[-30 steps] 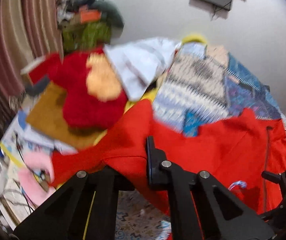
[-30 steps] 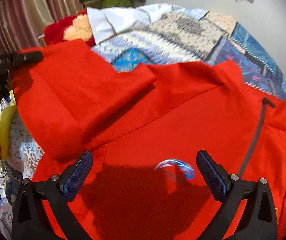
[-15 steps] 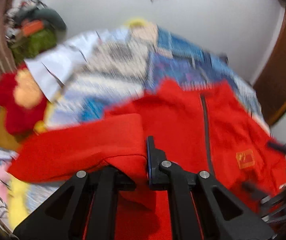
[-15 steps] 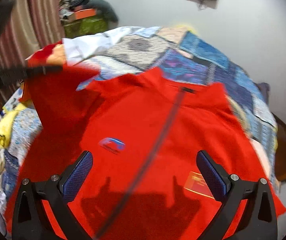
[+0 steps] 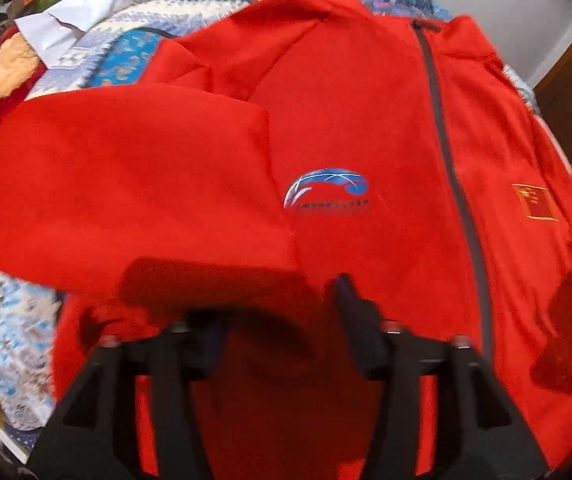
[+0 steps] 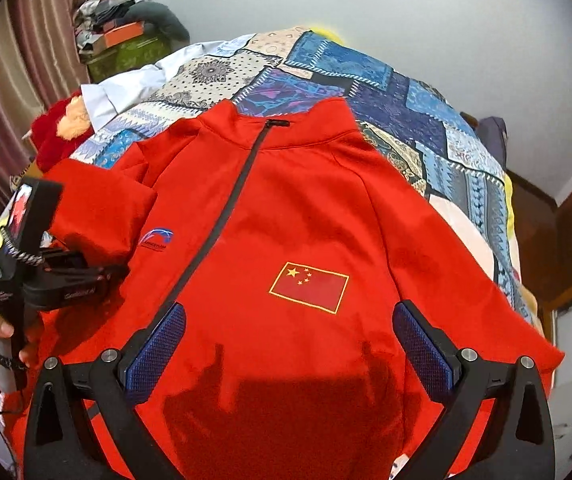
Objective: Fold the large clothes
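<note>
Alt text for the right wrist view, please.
A red zip jacket lies front-up on a patchwork bedspread, its sleeve folded across the chest. The right gripper hovers open above it; the left gripper, hand-held, is at the sleeve.

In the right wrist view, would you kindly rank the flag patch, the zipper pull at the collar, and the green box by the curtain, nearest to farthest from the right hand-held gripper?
1. Flag patch: on the jacket chest, just ahead of the right hand-held gripper.
2. Zipper pull: up at the collar, mid-bed.
3. Green box: beyond the bed, upper left by the curtain.
</note>
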`<state>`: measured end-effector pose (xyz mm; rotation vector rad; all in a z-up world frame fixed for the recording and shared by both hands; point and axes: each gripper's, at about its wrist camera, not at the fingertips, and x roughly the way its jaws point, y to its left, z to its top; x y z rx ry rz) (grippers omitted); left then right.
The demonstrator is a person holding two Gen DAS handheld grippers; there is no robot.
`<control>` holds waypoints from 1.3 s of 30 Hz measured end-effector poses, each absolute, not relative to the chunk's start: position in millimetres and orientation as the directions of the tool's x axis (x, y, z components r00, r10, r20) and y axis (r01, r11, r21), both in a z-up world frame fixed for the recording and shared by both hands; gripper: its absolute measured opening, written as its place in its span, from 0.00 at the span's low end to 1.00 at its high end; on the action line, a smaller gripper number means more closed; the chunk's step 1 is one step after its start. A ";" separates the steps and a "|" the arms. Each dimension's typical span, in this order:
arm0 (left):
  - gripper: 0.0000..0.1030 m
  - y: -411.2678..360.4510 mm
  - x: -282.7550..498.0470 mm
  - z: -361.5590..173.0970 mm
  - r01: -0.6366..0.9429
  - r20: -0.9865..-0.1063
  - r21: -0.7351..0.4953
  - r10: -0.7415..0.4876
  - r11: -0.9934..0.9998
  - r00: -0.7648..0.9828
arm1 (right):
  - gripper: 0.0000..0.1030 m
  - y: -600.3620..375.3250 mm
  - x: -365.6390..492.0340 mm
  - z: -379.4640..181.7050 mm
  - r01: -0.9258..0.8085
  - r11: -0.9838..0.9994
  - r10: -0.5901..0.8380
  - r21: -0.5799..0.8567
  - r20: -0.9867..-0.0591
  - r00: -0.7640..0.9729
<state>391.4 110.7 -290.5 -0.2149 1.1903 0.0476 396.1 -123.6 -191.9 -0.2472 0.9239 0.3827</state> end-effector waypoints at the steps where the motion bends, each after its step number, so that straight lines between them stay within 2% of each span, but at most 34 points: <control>1: 0.61 116.2 383.3 -280.4 -0.149 -0.918 -0.143 -0.075 0.978 0.389 | 1.00 -123.7 395.5 -190.9 -0.420 0.907 0.218 -0.038 -0.812 0.542; 3: 0.64 128.5 370.2 -260.9 -0.148 -0.905 -0.149 -0.075 0.978 0.418 | 1.00 -121.7 394.6 -189.4 -0.417 0.909 0.223 -0.028 -0.811 0.541; 7: 0.79 172.6 340.0 -218.4 -0.221 -0.848 -0.197 -0.053 0.955 0.527 | 1.00 -112.5 391.4 -186.4 -0.425 0.905 0.241 -0.014 -0.806 0.540; 11: 0.80 241.3 325.5 -207.6 -0.346 -0.827 -0.262 -0.025 0.901 0.561 | 1.00 -96.9 389.2 -185.4 -0.441 0.897 0.247 -0.022 -0.802 0.544; 15: 0.79 292.1 318.3 -232.0 -0.455 -0.844 -0.349 -0.064 0.819 0.532 | 1.00 -80.5 391.3 -188.5 -0.459 0.888 0.258 -0.021 -0.804 0.536; 19: 0.69 315.4 324.3 -262.9 -0.508 -0.841 -0.438 -0.140 0.742 0.522 | 1.00 -65.8 393.0 -190.2 -0.477 0.879 0.273 -0.017 -0.801 0.532; 23: 0.66 317.4 333.1 -266.2 -0.515 -0.824 -0.448 -0.113 0.731 0.556 | 1.00 -59.5 395.6 -191.6 -0.485 0.875 0.284 -0.010 -0.799 0.529; 26: 0.43 318.0 348.8 -264.7 -0.553 -0.851 -0.350 -0.010 0.756 0.525 | 1.00 -60.9 398.7 -193.5 -0.480 0.877 0.282 -0.007 -0.802 0.527; 28: 0.18 315.2 357.0 -259.2 -0.556 -0.860 -0.277 0.055 0.783 0.507 | 1.00 -65.4 400.6 -194.6 -0.473 0.881 0.280 -0.003 -0.803 0.525; 30: 0.02 308.4 365.3 -244.4 -0.545 -0.858 -0.192 0.131 0.816 0.498 | 1.00 -71.4 401.6 -195.7 -0.461 0.887 0.273 -0.001 -0.804 0.528; 34: 0.02 282.0 382.0 -198.6 -0.484 -0.803 -0.093 0.222 0.870 0.554 | 1.00 -90.3 404.4 -195.1 -0.428 0.904 0.262 0.009 -0.802 0.536; 39: 0.02 219.9 394.0 -129.1 -0.343 -0.707 -0.070 0.196 0.937 0.679 | 1.00 -120.2 407.9 -188.8 -0.374 0.926 0.267 0.050 -0.789 0.553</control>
